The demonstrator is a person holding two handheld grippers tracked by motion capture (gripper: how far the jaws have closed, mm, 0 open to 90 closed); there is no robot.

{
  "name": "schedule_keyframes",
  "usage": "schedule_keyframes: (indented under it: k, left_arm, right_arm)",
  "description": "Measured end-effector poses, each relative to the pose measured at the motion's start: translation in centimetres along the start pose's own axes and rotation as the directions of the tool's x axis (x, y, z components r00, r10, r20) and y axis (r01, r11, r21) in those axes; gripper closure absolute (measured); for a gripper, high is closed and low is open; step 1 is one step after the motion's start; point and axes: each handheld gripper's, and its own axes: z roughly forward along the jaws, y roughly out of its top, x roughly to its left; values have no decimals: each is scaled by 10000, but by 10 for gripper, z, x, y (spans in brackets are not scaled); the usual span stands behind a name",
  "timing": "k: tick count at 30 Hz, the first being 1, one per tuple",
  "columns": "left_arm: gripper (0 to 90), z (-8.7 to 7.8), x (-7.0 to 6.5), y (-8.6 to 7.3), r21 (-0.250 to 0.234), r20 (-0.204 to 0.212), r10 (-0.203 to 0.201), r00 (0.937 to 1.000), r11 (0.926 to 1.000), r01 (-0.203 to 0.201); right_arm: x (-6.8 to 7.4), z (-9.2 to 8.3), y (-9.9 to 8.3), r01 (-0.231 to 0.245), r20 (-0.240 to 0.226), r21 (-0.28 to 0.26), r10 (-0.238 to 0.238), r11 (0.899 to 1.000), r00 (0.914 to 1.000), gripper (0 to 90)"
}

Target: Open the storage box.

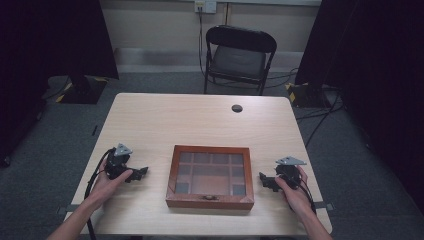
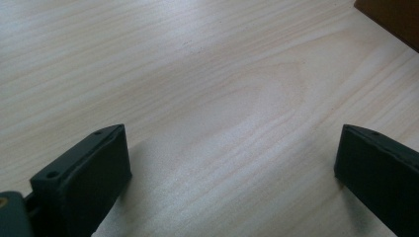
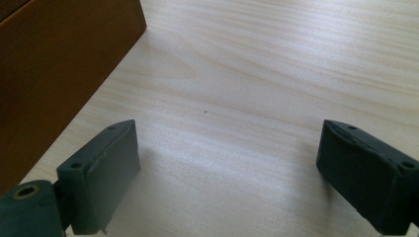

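Observation:
A brown wooden box (image 1: 210, 176) with a glass lid over several compartments lies shut near the table's front edge, a small latch at its front. My left gripper (image 1: 141, 172) rests on the table to the left of the box, pointing toward it, held by a hand. Its jaws stand wide apart over bare wood in the left gripper view, gripper (image 2: 232, 163), with a box corner (image 2: 393, 19) at top right. My right gripper (image 1: 263, 180) rests to the right of the box, jaws wide apart in the right gripper view, gripper (image 3: 227, 168), the box wall (image 3: 54, 74) at left.
The light wooden table (image 1: 200, 120) has a dark round cable hole (image 1: 237, 108) near its far edge. A black folding chair (image 1: 237, 57) stands behind the table. Dark curtains hang at both sides, and cables run on the floor at the right.

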Motion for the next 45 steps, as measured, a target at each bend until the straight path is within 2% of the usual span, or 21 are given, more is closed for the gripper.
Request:
schedule_keyframes:
  k: [4,6,8,9,10,14,16,17,20,22,25,29,30,31,34,35,36,38,42,44,45]
  left_arm:
    - [63,-3,-1,2,83,126,110,9999,9999,-111]
    - [177,-5,-3,5,137,155,143,9998,9998,-146]
    - [183,-5,-5,7,302,296,162,9994,9994,-171]
    - [192,-7,-6,10,499,507,233,9984,9984,-258]
    - [200,-7,-6,10,499,507,233,9984,9984,-258]
    - [217,-14,-13,18,173,909,168,9957,9997,-184]
    - [220,-15,-15,20,79,934,140,9955,9999,-148]
    - [221,-18,-18,24,-3,1201,-9,9928,10000,9]
    - [221,-22,-23,29,-300,1476,-158,9889,9993,205]
    - [223,-24,-28,32,-444,1625,-29,9867,9990,102]
    - [224,-27,-32,35,-635,1634,179,9864,9980,-76]
    - [222,-32,-44,41,-882,2145,485,9755,9956,-301]
    - [222,-32,-44,41,-882,2145,485,9755,9956,-301]
    - [222,-33,-49,44,-997,2271,582,9721,9944,-362]
    - [222,-33,-53,46,-1008,2378,650,9691,9940,-420]
    - [222,-33,-57,48,-1059,2519,714,9651,9933,-459]
    - [222,-33,-57,48,-1059,2519,714,9651,9933,-459]
    - [225,-35,-62,50,-1245,2742,728,9589,9914,-397]
    - [242,-39,-69,56,-1463,2883,904,9533,9880,-494]
    - [244,-40,-79,60,-1620,3172,1072,9423,9851,-575]
    - [244,-41,-82,61,-1631,3198,1229,9395,9839,-733]
  right_arm:
    - [0,0,0,3,-1,-2,-3,10000,10000,85]
    - [0,0,0,7,-2,-4,-7,10000,10000,85]
    - [0,0,0,8,-1,-5,-8,10000,10000,85]
    - [0,0,0,8,-2,-4,-8,10000,10000,85]
    - [0,0,0,9,-3,-3,-9,10000,10000,85]
    - [0,0,0,21,-11,-7,-21,10000,10000,85]
    - [0,0,0,28,-17,-6,-28,10000,10000,85]
    - [-1,0,0,76,-59,-6,-76,10000,10000,85]
    - [-1,0,0,96,-88,-13,-96,10000,9999,86]
    - [-1,0,0,81,-92,-3,-81,10000,9999,85]
    - [-1,0,0,80,-92,-1,-80,10000,9999,85]
    - [-1,0,0,80,-91,-2,-80,10000,9999,86]
    - [-1,0,0,81,-91,-1,-81,10000,9999,85]
    - [-1,0,0,82,-90,-1,-82,10000,9999,85]
    - [-1,0,0,94,-88,-10,-94,10000,9999,85]
    - [-1,0,0,92,-89,-10,-92,10000,9999,85]
    - [-1,0,0,81,-92,0,-81,10000,9999,85]
    - [-1,0,0,89,-97,-2,-89,10000,9999,85]
    - [-1,0,0,91,-95,-2,-91,10000,9999,85]
    - [-1,1,0,104,-96,-11,-104,9999,9999,85]
    - [-1,1,0,100,-102,-4,-100,9999,9999,83]
